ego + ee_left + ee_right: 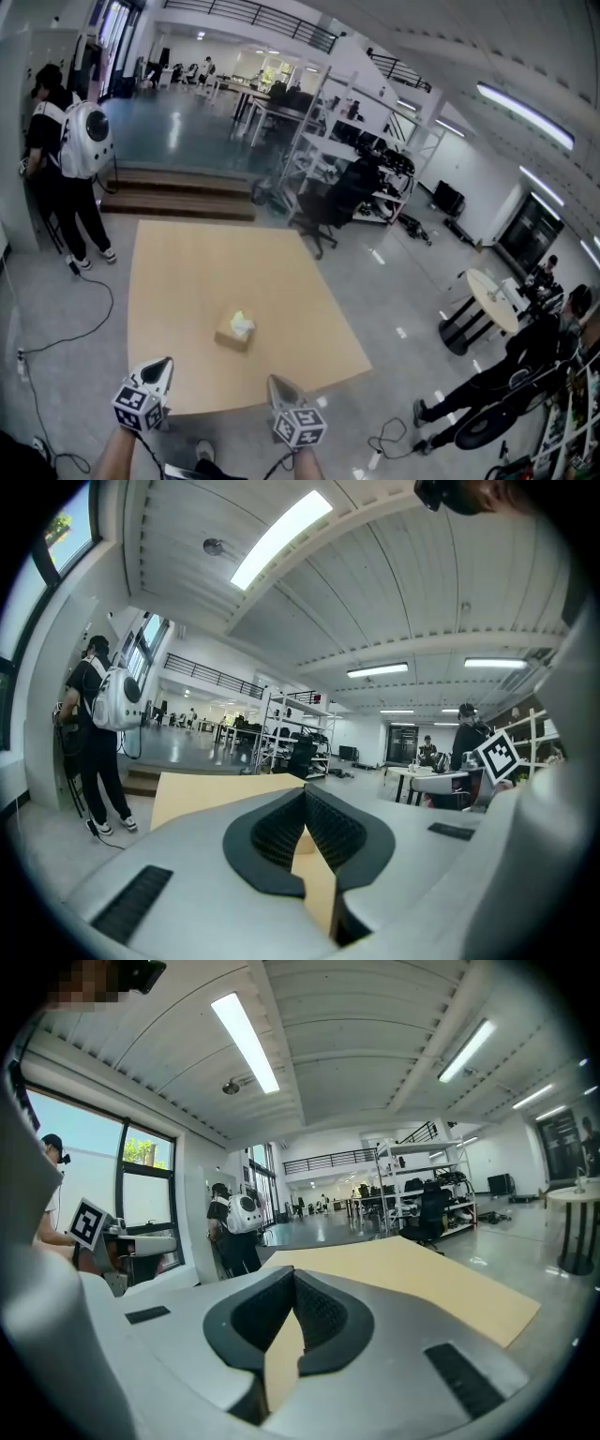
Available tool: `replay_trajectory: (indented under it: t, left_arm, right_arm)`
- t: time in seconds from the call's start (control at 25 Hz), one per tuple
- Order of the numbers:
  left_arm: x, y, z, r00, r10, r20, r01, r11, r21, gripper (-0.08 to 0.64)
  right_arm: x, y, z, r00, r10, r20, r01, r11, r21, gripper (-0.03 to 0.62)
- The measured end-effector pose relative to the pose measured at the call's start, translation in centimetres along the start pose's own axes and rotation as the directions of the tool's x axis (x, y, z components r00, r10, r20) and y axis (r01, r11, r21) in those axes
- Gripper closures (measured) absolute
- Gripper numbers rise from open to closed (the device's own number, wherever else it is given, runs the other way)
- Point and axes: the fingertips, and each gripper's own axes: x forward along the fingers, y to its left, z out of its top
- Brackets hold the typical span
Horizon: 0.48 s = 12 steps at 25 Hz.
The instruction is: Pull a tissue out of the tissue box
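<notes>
Wooden table (pixel 178 281): a tissue box (pixel 232 337), white tissue (pixel 243 323) at its top.

Table (pixel 187 281): mid-floor.
Tissue box (pixel 231 337): on table, toward near edge; tissue (pixel 243 323) on top.
Left gripper (pixel 163 362): 7 o'clock of box, over near-left corner.
Right gripper (pixel 275 381): 5 o'clock, at near edge.
Steps (pixel 178 197): beyond table, 12 o'clock.
Chair (pixel 328 206): 1 o'clock; shelving (pixel 361 155) behind.
Person with backpack (pixel 61 159): 10 o'clock.
Round table (pixel 494 298): 3 o'clock, well apart; second person (pixel 516 370), possibly crouched, beside it.
</notes>
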Motion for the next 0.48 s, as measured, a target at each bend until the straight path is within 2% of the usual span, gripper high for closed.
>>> replay_trajectory:
  t: [0.48]
  left_arm:
    - [7.7, 3.9, 2.4, 0.999, 0.035, 0.007, -0.035, 0.999, 0.0, 0.552]
  right_arm:
    - [7.8, -4.4, 3.1, 0.999, 0.036, 0.016, -0.037, 0.999, 0.033, 0.581]
